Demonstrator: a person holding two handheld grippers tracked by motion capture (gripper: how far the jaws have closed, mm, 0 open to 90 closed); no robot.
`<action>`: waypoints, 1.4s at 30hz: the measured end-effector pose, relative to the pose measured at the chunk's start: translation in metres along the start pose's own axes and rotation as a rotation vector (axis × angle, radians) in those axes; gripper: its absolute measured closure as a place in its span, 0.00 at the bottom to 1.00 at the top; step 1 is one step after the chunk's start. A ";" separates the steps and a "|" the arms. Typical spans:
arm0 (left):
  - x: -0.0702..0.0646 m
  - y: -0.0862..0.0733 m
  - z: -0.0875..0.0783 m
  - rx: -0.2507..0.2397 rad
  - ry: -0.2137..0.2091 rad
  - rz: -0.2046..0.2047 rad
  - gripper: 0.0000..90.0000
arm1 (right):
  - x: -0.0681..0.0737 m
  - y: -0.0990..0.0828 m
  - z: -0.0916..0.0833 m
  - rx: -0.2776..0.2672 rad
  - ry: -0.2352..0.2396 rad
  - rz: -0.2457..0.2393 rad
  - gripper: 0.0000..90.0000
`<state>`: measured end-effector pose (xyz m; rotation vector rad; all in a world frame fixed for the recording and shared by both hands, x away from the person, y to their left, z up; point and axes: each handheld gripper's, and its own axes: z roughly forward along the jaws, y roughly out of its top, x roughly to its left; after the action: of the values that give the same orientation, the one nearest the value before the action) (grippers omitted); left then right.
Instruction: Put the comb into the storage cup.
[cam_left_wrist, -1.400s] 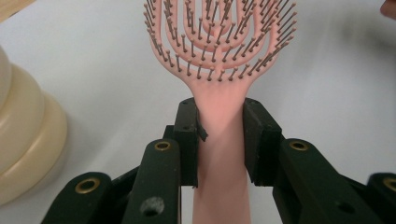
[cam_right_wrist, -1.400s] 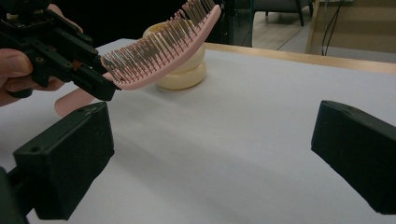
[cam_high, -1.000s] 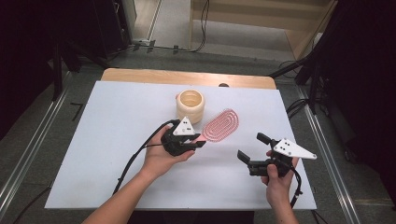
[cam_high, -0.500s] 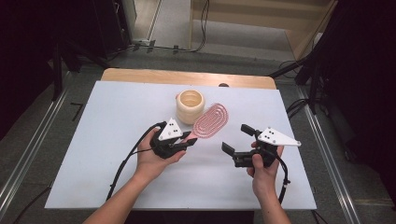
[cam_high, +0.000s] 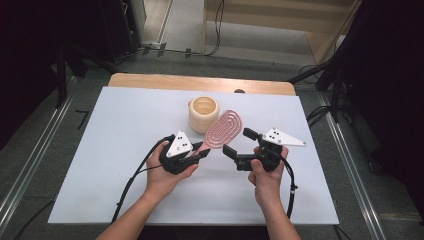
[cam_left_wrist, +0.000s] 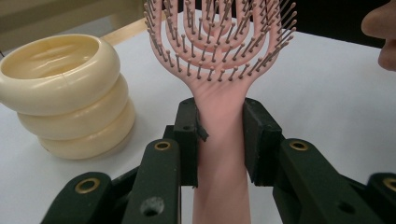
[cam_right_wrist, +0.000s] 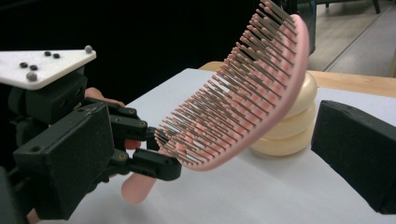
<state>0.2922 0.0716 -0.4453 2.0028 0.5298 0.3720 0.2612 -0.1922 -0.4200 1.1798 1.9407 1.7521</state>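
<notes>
A pink hairbrush (cam_high: 224, 130) with rows of bristles is held by its handle in my left gripper (cam_high: 202, 152), which is shut on it. In the left gripper view the two black pads clamp the handle (cam_left_wrist: 219, 140) and the head rises above them. The head is tilted up, close beside a cream ribbed cup (cam_high: 203, 113). My right gripper (cam_high: 240, 142) stands open just right of the brush head, with nothing between its jaws. From the right gripper view the bristle side of the brush (cam_right_wrist: 238, 98) faces the camera, between the two wide-set jaws and farther off.
The white tabletop (cam_high: 100, 150) has bare room to the left and along the front. A wooden strip (cam_high: 200, 82) runs along its far edge. Black cables trail from both grippers toward the front. Dark floor and stands surround the table.
My right gripper has moved left and away from the front edge, up to the brush head. The left hand with the brush has shifted slightly left.
</notes>
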 end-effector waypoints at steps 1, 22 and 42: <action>-0.001 0.000 0.000 -0.005 0.003 -0.001 0.78 | 0.000 0.000 0.000 0.000 0.000 0.000 0.00; -0.022 -0.001 0.011 -0.041 0.014 0.038 0.78 | -0.002 -0.004 0.017 -0.015 -0.018 0.229 0.23; -0.027 -0.006 0.023 -0.043 -0.005 0.047 0.78 | -0.020 -0.017 0.013 -0.065 0.070 0.385 0.68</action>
<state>0.2784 0.0425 -0.4619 1.9766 0.4683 0.4039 0.2758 -0.1963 -0.4452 1.5700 1.7651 2.0485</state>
